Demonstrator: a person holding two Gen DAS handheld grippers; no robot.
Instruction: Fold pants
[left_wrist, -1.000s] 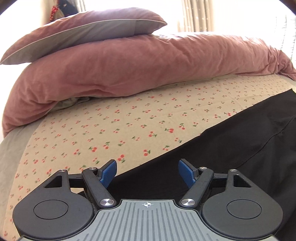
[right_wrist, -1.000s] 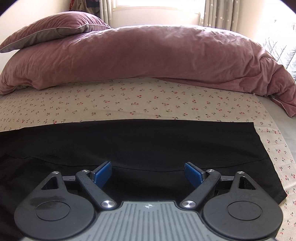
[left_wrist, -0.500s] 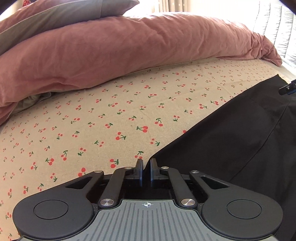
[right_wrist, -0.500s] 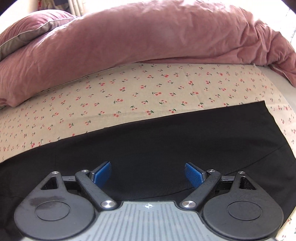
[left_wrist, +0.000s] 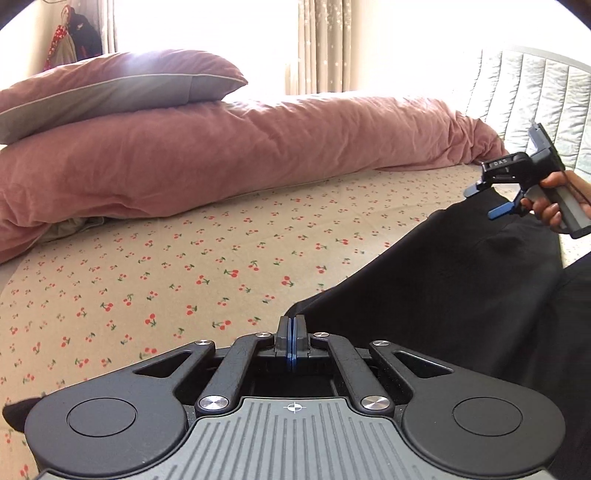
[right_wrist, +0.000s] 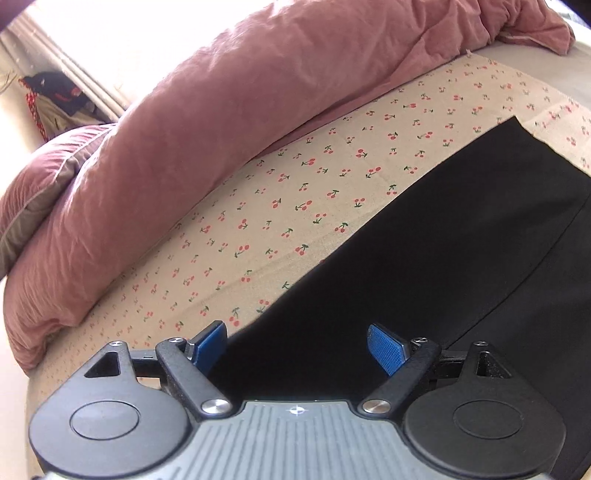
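Note:
Black pants (left_wrist: 461, 280) lie on the cherry-print sheet (left_wrist: 166, 266) and run to the right. My left gripper (left_wrist: 291, 339) is shut on the near left corner of the pants and holds that edge lifted off the sheet. My right gripper (right_wrist: 297, 345) is open, tilted, with its blue pads over the far edge of the pants (right_wrist: 443, 258). It also shows in the left wrist view (left_wrist: 491, 201), held by a hand above the pants at the right.
A rolled pink duvet (left_wrist: 240, 155) lies across the back of the bed with a pink and grey pillow (left_wrist: 110, 88) on it. A quilted headboard (left_wrist: 535, 96) stands at the right. Curtains and a bright window are behind.
My left gripper closed on the pants' corner and has lifted it up. My right gripper has tilted and moved toward the pants' far edge, still open.

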